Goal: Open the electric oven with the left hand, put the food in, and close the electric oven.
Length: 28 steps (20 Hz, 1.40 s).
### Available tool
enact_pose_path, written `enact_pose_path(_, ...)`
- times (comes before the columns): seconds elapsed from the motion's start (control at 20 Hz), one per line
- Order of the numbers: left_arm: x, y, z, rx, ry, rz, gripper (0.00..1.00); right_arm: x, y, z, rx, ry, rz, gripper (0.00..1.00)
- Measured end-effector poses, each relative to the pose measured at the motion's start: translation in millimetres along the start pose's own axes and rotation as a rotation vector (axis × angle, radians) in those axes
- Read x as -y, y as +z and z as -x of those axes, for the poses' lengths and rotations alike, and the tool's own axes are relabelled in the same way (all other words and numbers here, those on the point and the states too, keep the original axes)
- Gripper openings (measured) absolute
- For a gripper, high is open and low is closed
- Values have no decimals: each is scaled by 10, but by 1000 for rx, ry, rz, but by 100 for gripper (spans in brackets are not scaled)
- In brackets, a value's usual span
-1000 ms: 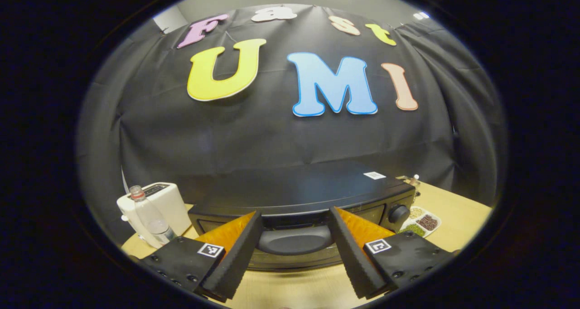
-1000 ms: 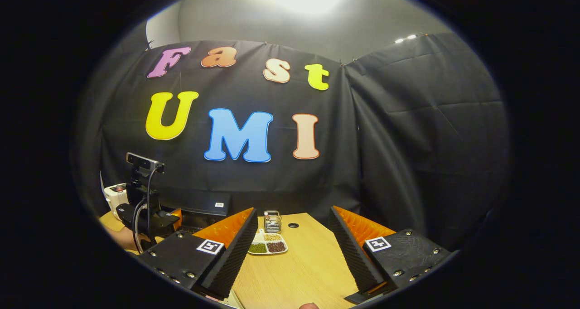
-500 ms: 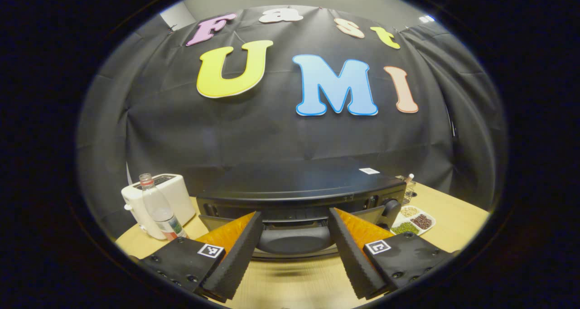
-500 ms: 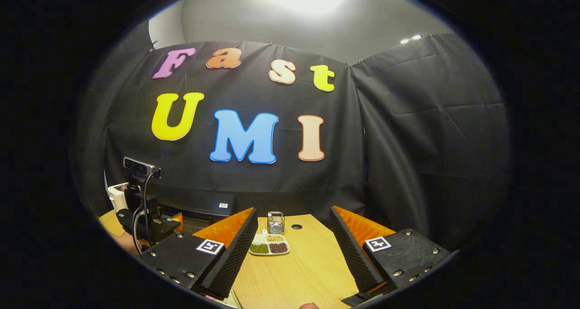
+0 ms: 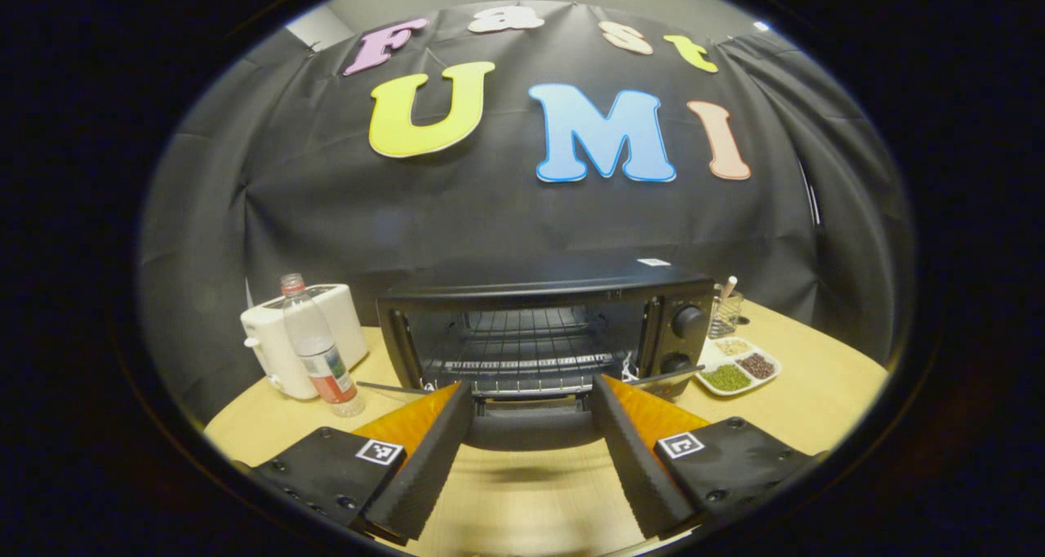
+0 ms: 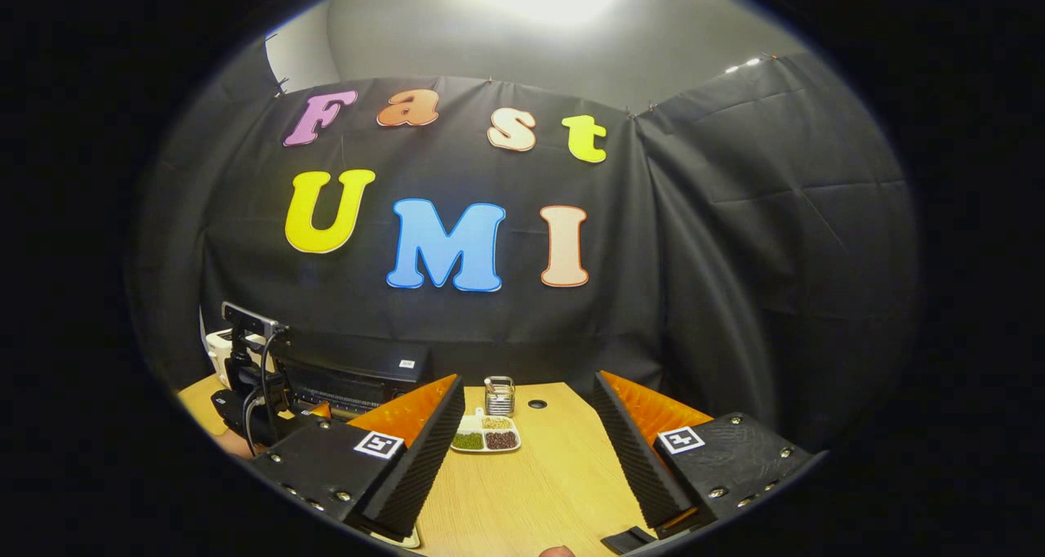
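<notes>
Before the electric oven (image 5: 539,328) at mid-table, its door (image 5: 531,425) has swung down, baring the rack (image 5: 522,349) — the left hand-held gripper (image 5: 531,447), jaws spread, straddles the handle, so loading food comes next.

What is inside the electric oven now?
The open electric oven holds a bare wire rack; no food visible. The left tool covers the lowered door's edge.

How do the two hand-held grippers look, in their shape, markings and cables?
The left gripper and the right gripper look alike: two wedge-shaped fingers with ribbed inner faces, on black blocks with screws. Each block carries a small square black-and-white marker. In the right gripper view, the left gripper appears farther off, bearing a small bar-shaped camera on a post, with black cables hanging down.
</notes>
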<state>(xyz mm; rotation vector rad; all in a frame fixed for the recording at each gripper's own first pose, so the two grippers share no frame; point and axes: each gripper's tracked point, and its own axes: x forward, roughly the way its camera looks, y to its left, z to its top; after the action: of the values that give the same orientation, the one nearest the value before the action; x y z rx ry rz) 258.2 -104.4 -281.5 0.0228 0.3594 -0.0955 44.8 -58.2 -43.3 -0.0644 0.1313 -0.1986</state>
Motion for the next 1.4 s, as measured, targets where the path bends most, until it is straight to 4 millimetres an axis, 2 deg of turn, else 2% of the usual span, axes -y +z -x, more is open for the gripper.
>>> enact_pose_path(0.05, -2, -48, 33, -9, 6, 1, 97, 29, -17, 21, -6, 0, -2, 98)
enact_pose_path(0.15, 19, -160, 83, -27, 14, 1, 100, 89, -50, 80, -16, 3, -9, 97)
enact_pose_path(0.3, 35, -357, 155, -50, 25, 1, 98, 154, -116, 123, -33, 10, -10, 98)
enact_pose_path(0.55, 61, -635, 238, -89, 45, 14, 100, 231, -162, 169, -53, 28, -29, 98)
enact_pose_path(0.7, 79, -752, 275, -92, 58, 13, 98, 225, -219, 185, -67, 58, -37, 98)
enact_pose_path(0.9, 28, -879, 339, -96, 86, 22, 100, 129, -299, 195, -89, 113, -56, 98)
enact_pose_path(1.0, -37, -818, 466, -86, 103, 26, 100, 44, -327, 208, -91, 150, -52, 98)
enact_pose_path(1.1, -94, -642, 644, -52, 116, 22, 98, -51, -337, 234, -91, 196, -50, 98)
enact_pose_path(1.15, -118, -540, 731, -37, 119, 15, 100, -83, -326, 243, -89, 216, -50, 98)
enact_pose_path(1.25, -146, -282, 959, 7, 119, 7, 98, -147, -327, 265, -85, 254, -58, 98)
enact_pose_path(1.4, -195, 155, 1339, 82, 118, 9, 100, -247, -371, 276, -103, 313, -84, 98)
